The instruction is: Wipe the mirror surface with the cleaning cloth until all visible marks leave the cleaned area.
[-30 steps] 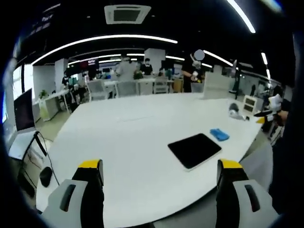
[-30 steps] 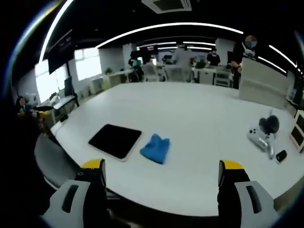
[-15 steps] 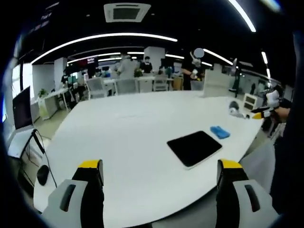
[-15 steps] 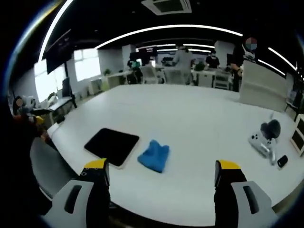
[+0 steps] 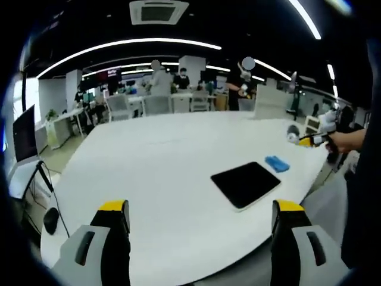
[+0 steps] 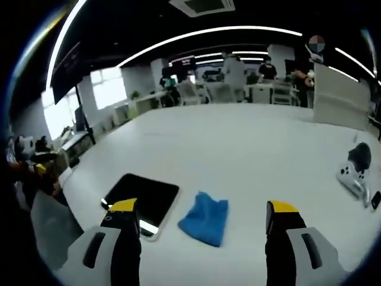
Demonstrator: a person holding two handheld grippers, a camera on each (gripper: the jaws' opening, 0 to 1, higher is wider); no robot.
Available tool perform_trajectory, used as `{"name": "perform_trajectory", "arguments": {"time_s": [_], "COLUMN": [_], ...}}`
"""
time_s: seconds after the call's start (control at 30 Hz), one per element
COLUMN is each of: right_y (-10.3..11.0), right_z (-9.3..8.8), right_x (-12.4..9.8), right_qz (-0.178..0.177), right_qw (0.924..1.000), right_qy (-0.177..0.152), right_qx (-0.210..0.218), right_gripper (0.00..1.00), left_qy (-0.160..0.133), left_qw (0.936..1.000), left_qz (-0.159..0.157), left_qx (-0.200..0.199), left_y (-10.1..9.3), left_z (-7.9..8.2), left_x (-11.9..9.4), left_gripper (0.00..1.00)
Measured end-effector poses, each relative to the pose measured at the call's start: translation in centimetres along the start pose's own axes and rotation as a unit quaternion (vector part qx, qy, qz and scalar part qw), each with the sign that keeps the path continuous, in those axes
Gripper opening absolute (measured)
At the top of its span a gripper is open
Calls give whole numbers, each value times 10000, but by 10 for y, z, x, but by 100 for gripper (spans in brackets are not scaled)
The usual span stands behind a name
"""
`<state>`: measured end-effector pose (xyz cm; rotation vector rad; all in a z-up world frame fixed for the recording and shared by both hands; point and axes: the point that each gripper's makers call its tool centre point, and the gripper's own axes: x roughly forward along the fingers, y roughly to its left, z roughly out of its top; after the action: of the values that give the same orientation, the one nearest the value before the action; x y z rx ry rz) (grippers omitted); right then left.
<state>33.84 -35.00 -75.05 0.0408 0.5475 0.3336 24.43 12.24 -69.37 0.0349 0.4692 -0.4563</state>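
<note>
The mirror (image 5: 245, 183) is a dark flat slab with a pale rim, lying near the white table's right edge in the left gripper view. The blue cleaning cloth (image 5: 276, 163) sits crumpled just beyond it. In the right gripper view the mirror (image 6: 143, 198) lies at lower left, partly behind my left jaw, and the cloth (image 6: 206, 217) rests beside it on the right. My right gripper (image 6: 203, 221) hovers open just above the cloth, which lies between its yellow-tipped jaws. My left gripper (image 5: 201, 207) is open and holds nothing, well back from the mirror.
The large white table (image 5: 155, 161) spreads ahead. A grey and white device (image 6: 355, 173) lies at its far right. The other gripper, in a person's hand (image 5: 324, 134), enters from the right. Desks, chairs and people (image 5: 161, 80) stand in the background.
The right gripper has moved forward and down toward the cloth, which now looks larger and sits between its jaws. The left gripper has barely shifted.
</note>
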Motion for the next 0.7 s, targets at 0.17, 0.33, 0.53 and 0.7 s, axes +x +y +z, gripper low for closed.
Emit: {"name": "perform_trajectory", "arguments": {"time_s": [0.17,0.33,0.53,0.7], "right_y": [1,7,6,-4], "right_z": [-15,-30,-47,-52], "right_x": [23,34,46,59], "right_qz": [61,199,79,-266], "right_qw": [9997,9989,9976,9964], "right_qy": [216,417,665,795], "right_qx": [15,-63,-177,-117], "right_gripper": [65,59,40,22], "left_qy": [76,77,193,211], "left_qw": [10000,9999,9998,9998], "left_qz": [31,66,23,9], "left_qx": [14,41,51,-18], "left_y": [1,2,9,10], "left_z": [-5,-8,-19,-25], "left_x": [2,1,-1,-1], "left_gripper": [99,99,99,99]}}
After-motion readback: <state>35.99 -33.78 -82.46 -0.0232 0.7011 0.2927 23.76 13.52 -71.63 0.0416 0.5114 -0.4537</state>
